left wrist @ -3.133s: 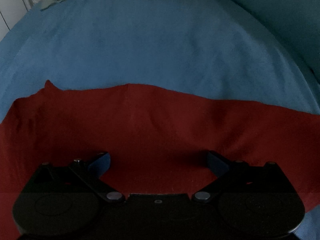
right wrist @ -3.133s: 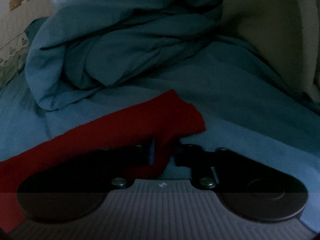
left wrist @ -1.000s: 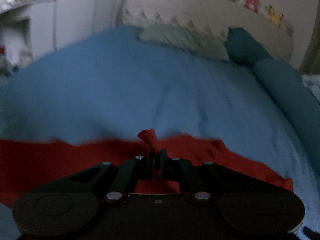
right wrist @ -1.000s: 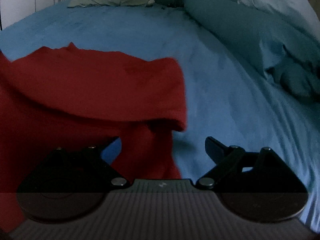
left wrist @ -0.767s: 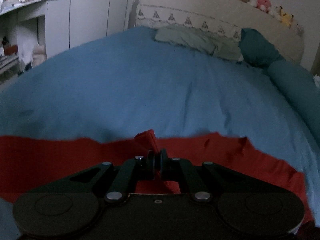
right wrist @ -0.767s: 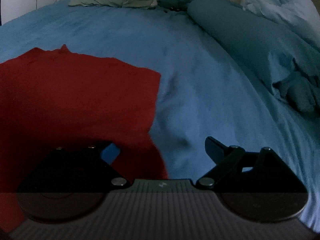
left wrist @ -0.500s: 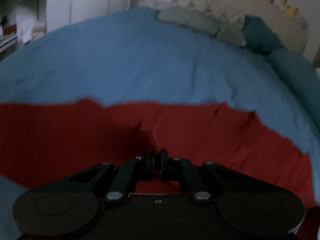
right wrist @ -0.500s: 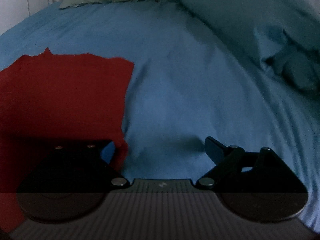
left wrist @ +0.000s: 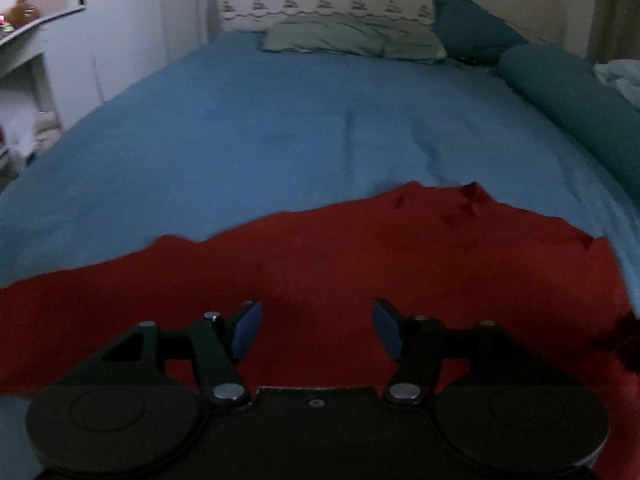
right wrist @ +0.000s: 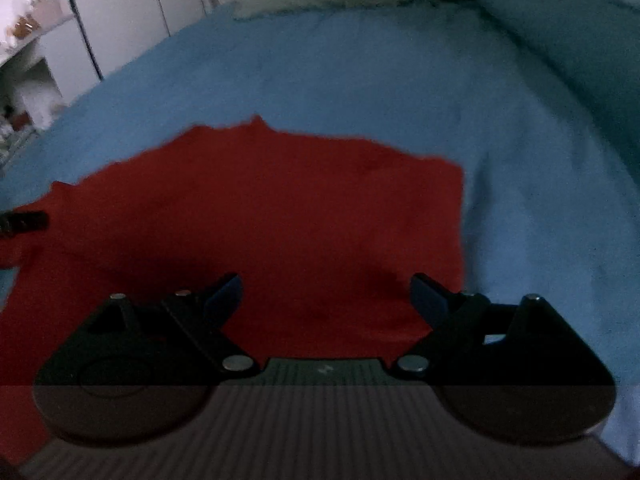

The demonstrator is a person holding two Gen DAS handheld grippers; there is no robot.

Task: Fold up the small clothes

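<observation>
A blue bed sheet (left wrist: 280, 128) covers the bed and fills most of both views. At the head of the sheet the left wrist view shows clearly a headboard (left wrist: 328, 4) with a row of small stitched figures, a grey-green pillow (left wrist: 352, 36) and a dark teal bolster (left wrist: 560, 92) along the right side; in the right wrist view these same things are blurred. A white cupboard (left wrist: 120, 32) stands beyond the left edge of the sheet. The red garment (left wrist: 360, 256) lies flat on the near part of the sheet. Only the right wrist view shows its straight right edge (right wrist: 462, 220) against the blue; the left wrist view shows its wavy far edge. The left gripper (left wrist: 316, 326) is above the garment, its jaws are opening and no cloth is between them. The right gripper (right wrist: 326, 300) is also above the garment, near its right edge, with the jaws wide apart and nothing held.
</observation>
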